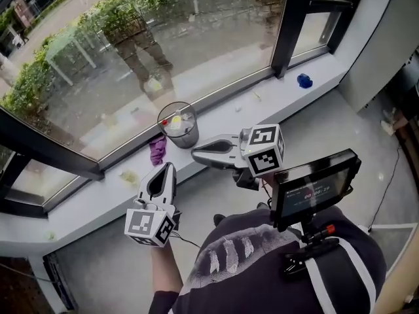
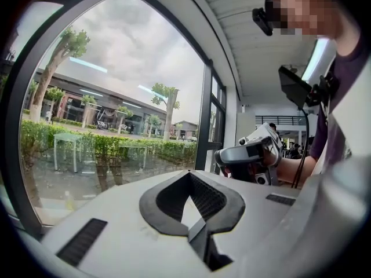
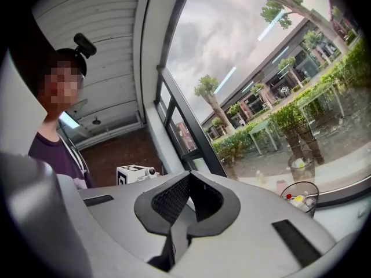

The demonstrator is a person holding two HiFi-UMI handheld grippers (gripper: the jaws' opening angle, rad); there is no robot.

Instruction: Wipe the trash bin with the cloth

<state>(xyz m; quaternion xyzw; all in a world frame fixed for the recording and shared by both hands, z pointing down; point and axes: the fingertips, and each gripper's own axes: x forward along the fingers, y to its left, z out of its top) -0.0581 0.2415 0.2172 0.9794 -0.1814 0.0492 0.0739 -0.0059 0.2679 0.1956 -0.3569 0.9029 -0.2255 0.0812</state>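
Observation:
A grey wire-mesh trash bin (image 1: 178, 124) with bits of rubbish inside stands on the white window sill (image 1: 216, 120). A crumpled purple cloth (image 1: 158, 150) lies on the sill just left of and in front of it. My left gripper (image 1: 169, 167) is shut and empty, hovering near the sill edge below the cloth. My right gripper (image 1: 195, 154) is also shut and empty, pointing left with its tip just below the bin. The right gripper view shows the bin (image 3: 301, 197) at lower right beyond the shut right gripper (image 3: 189, 174). In the left gripper view, the left gripper (image 2: 189, 174) aims at the window and the cloth is hidden.
A small blue object (image 1: 304, 80) lies far right on the sill. Large window panes rise directly behind the bin, with a dark frame post (image 1: 288, 25). A small screen (image 1: 314, 187) is mounted at the person's chest. Grey floor lies below the sill.

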